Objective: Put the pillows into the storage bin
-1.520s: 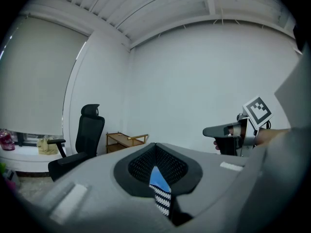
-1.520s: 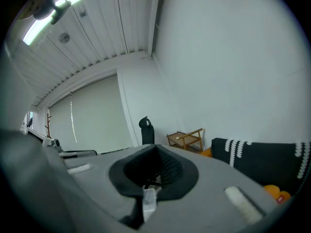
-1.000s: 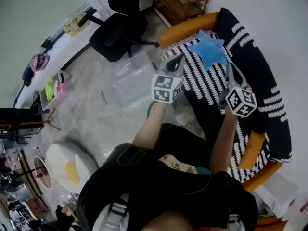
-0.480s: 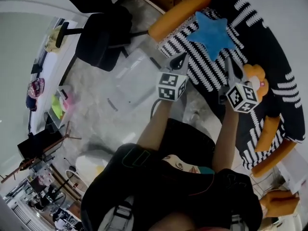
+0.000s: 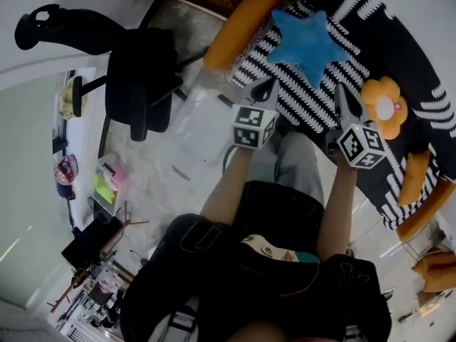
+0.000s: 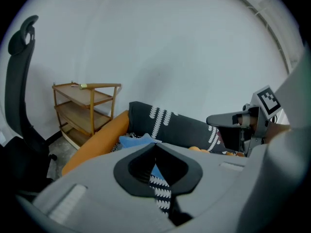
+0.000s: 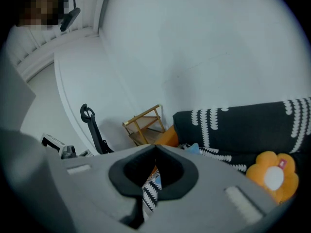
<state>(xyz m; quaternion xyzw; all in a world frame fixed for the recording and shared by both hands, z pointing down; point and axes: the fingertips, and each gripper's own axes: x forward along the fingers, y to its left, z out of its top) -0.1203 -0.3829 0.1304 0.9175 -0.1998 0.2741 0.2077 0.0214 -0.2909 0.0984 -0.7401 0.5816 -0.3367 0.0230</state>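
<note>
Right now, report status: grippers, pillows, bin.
Left gripper and right gripper shut, empty. Star pillow and flower pillow on the sofa, untouched. Bin on the floor beside the sofa; nothing seen in the way.

A black sofa (image 5: pixel 420 70) with white stripes runs along the white wall (image 6: pixel 170 42). It has an orange armrest (image 5: pixel 246 16) at one end and another (image 5: pixel 427 198) at the far end. Just beyond the first armrest stands a wooden trolley (image 6: pixel 82 106) with open shelves, and a small yellow object lies on its top shelf. A black office chair (image 5: pixel 139 77) stands on the grey mottled floor (image 5: pixel 153 166), well apart from the sofa. Further off, by the wall, sit pink and yellow-green objects (image 5: pixel 108 185), too small to identify.
</note>
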